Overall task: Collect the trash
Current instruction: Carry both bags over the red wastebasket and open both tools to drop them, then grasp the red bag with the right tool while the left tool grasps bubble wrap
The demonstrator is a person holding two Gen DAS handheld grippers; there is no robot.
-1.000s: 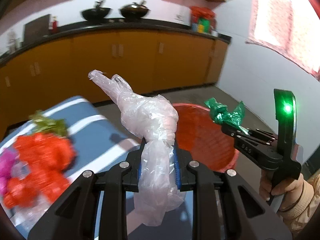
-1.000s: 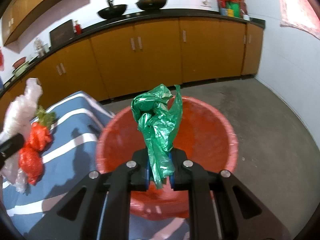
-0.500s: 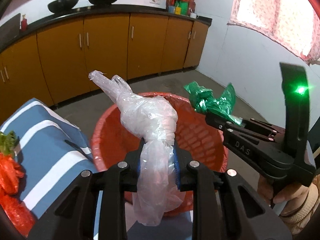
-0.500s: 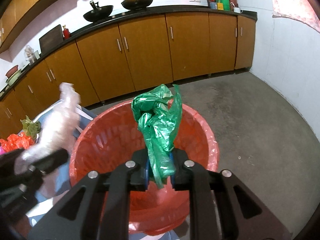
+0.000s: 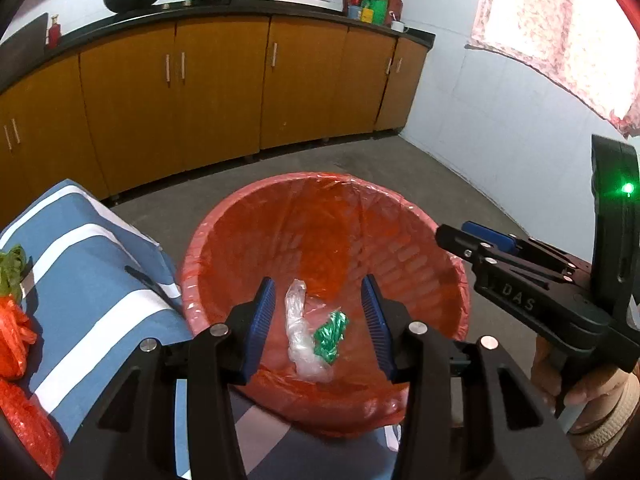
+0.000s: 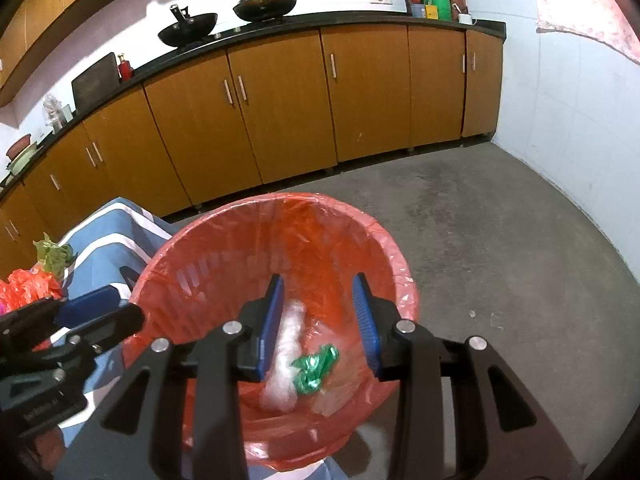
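Red basket (image 5: pixel 248 220) lined with a red plastic bag, standing on the grey floor beside a blue-and-white striped cloth (image 5: pixel 92 280). Inside, at the bottom: a crumpled clear plastic bag (image 5: pixel 298 332) and a small scrunched green plastic bag (image 5: pixel 331 334), lying side by side and touching. Clear one long, twisted, milky-translucent; green one shiny, tightly balled.

Left hand-held gripper (image 5: pixel 318 312) over the near rim, jaws opening, blue ribbed pads apart, nothing gripped; both bags seen between the pads but lying far below. Right hand-held gripper (image 6: pixel 318 312) likewise above the basket, jaws opening, nothing held. Seen from the left wrist, right hand-held gripper (image 5: pixel 452 236) at the basket's right rim, white letters "DAS" on its black body, green light glowing on its upright part.

More trash on the cloth: red plastic bags (image 6: pixel 30 286) and a green leafy scrap (image 6: pixel 52 254). Two woks (image 6: pixel 188 30) on the black countertop behind, above orange cabinets.
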